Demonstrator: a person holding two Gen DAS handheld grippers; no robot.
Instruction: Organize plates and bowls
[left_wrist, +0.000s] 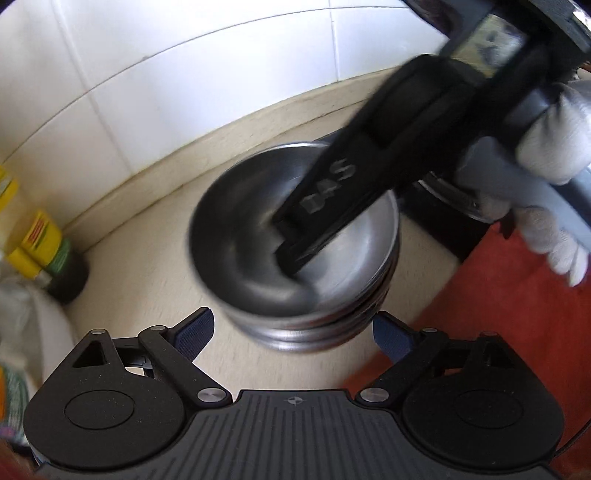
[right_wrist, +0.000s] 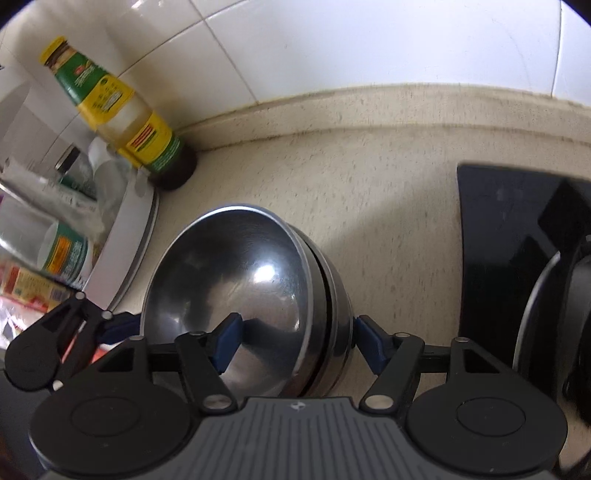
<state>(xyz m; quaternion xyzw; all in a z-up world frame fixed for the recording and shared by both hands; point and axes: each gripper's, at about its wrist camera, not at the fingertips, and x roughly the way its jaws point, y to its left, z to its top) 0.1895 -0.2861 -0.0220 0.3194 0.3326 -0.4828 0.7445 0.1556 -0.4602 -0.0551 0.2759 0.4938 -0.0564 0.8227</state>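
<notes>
A stack of several steel bowls (left_wrist: 295, 291) stands on the beige counter, also in the right wrist view (right_wrist: 236, 273). My right gripper (right_wrist: 295, 341) straddles the near rim of the stack, one blue pad (right_wrist: 227, 345) inside the top bowl and the other outside; the jaws stand wide and do not press the rim. In the left wrist view it (left_wrist: 291, 254) reaches down into the top bowl from the upper right. My left gripper (left_wrist: 293, 334) is open and empty, just in front of the stack.
A sauce bottle with a yellow-green label (right_wrist: 122, 110) stands in the tiled corner at the left, with jars and packets (right_wrist: 48, 236) beside it. A black cooktop (right_wrist: 517, 236) with a pan lies at the right. An orange cloth (left_wrist: 498, 306) lies right of the stack.
</notes>
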